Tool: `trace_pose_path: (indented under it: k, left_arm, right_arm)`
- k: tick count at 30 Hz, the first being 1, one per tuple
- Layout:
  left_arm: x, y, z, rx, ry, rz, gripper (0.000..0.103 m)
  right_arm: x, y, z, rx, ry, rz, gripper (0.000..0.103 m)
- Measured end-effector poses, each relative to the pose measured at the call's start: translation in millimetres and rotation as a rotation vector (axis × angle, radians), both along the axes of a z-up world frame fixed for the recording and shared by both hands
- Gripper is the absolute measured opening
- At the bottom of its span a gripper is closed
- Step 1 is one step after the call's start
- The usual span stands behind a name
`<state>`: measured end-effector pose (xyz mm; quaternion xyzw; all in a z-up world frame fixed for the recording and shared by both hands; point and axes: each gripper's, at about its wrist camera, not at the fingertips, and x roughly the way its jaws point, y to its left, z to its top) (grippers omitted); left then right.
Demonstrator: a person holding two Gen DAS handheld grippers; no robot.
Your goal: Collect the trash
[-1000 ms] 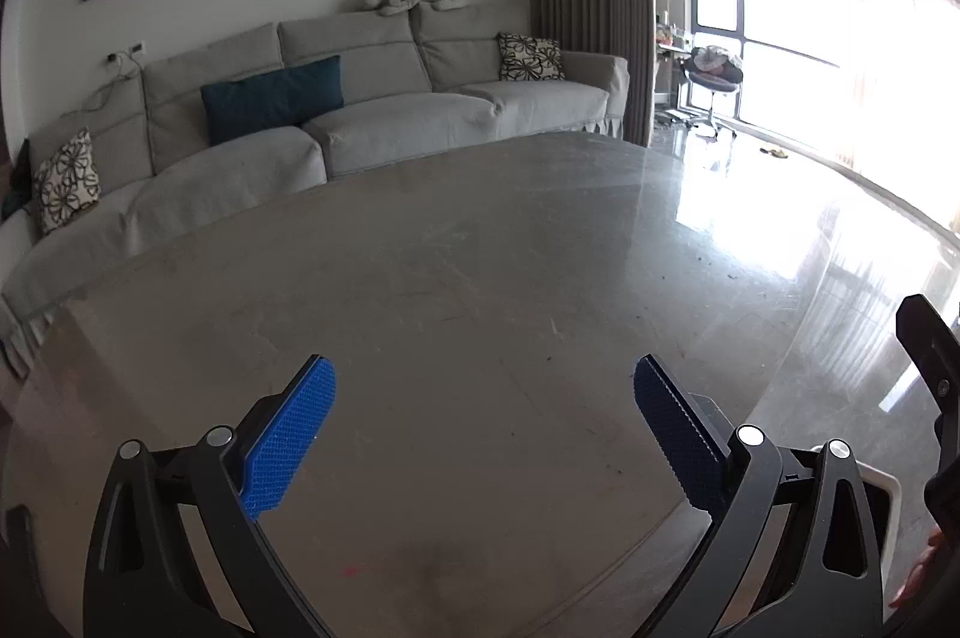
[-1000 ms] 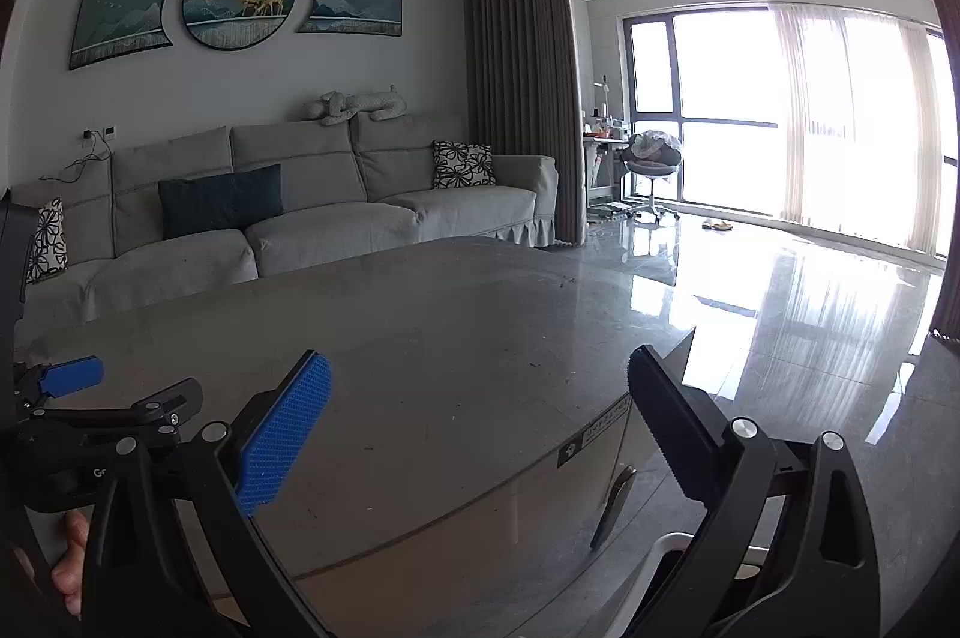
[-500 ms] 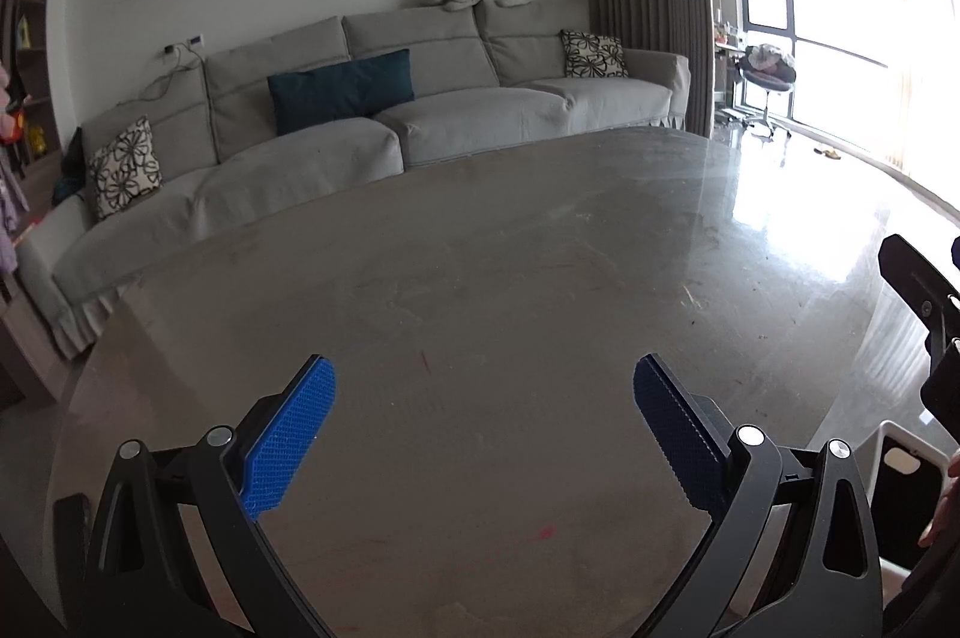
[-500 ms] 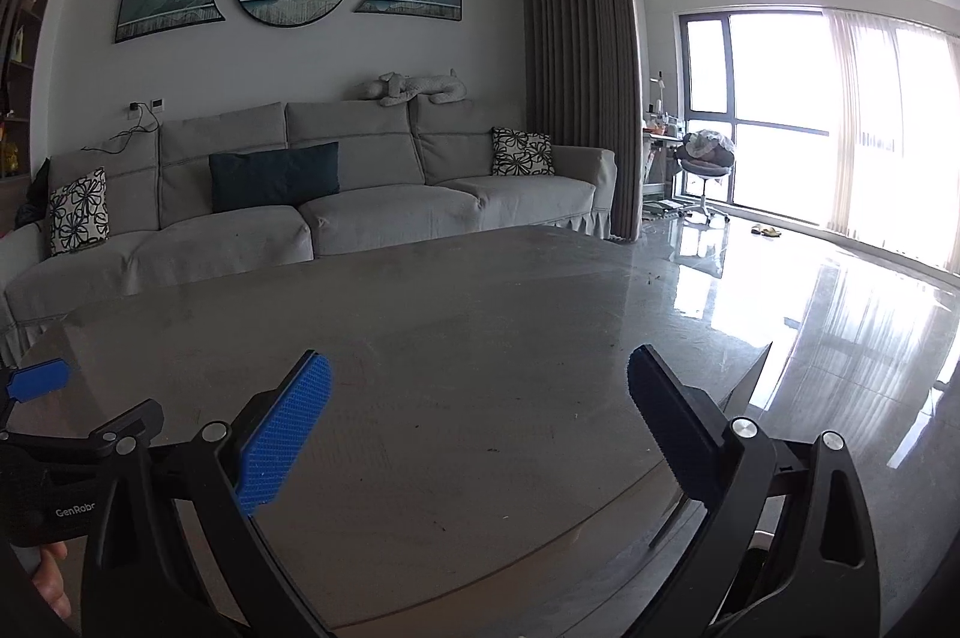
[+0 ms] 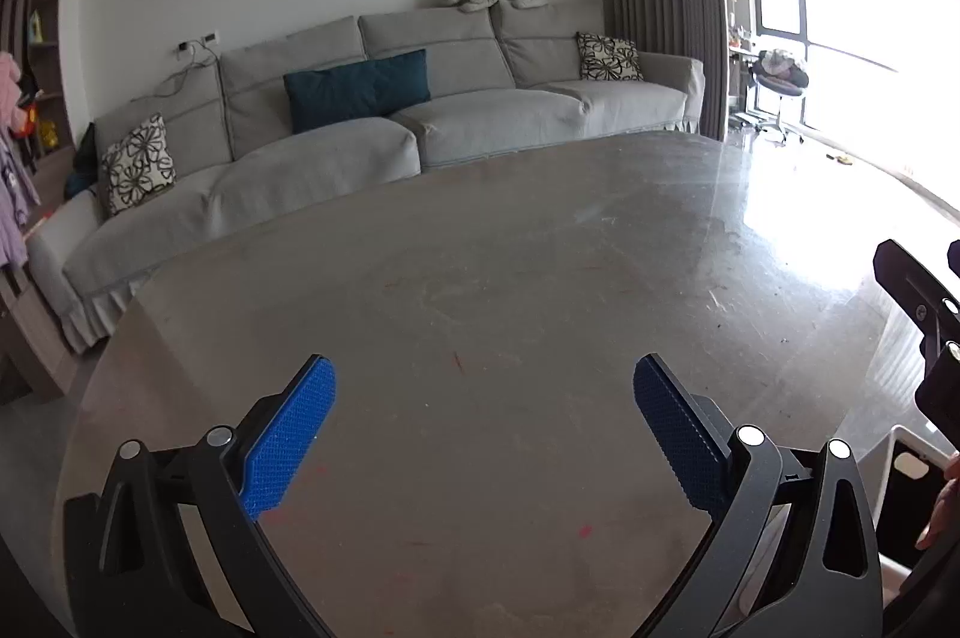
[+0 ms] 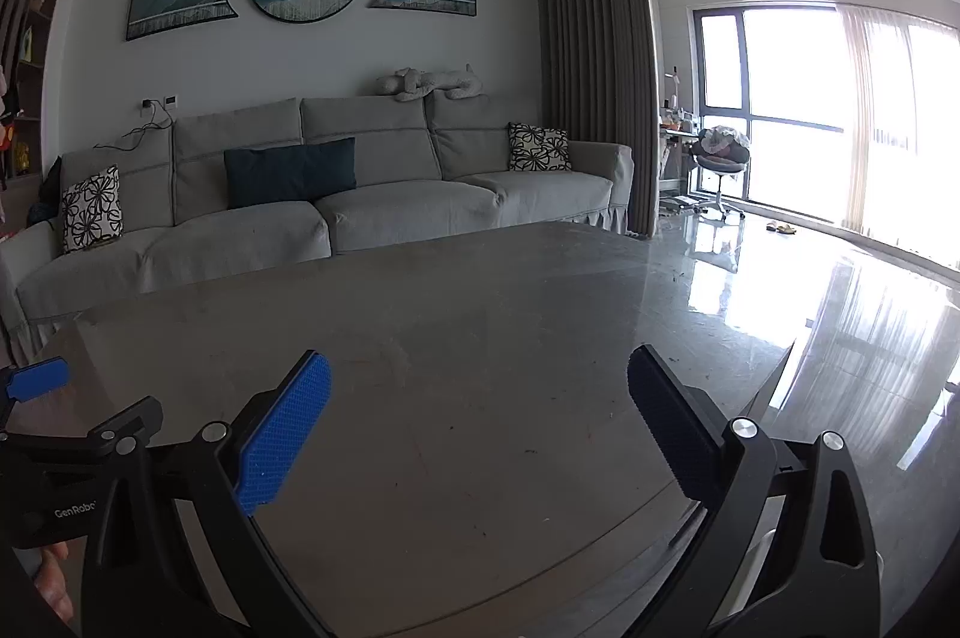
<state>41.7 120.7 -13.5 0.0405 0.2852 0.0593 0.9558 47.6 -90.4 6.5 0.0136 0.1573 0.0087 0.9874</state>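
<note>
Trash is nowhere to be seen in either view, so no direction or long axis from the fingers can be given; only faint red specks and dark crumbs dot the grey table [image 5: 510, 290]. The left gripper [image 5: 480, 434] hovers over the tabletop, its fingers spread wide and holding nothing. The right gripper [image 6: 477, 431] is likewise wide open and empty, near the table's right edge in the lower right of its frame. A white bin [image 5: 906, 470], probably for the rubbish, shows at the lower right of the left view. Behind, a grey sofa [image 6: 336, 206] spans mid-frame.
</note>
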Motion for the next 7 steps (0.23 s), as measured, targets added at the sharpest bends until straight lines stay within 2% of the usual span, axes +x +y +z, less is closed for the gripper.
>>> trace_pose_path:
  k: [7]
  left_arm:
    - [-1.5, -4.1, -2.6, 0.000, 0.001, 0.005, 0.099]
  right_arm:
    - [-1.4, -0.1, -0.6, -0.005, 0.000, -0.002, 0.098]
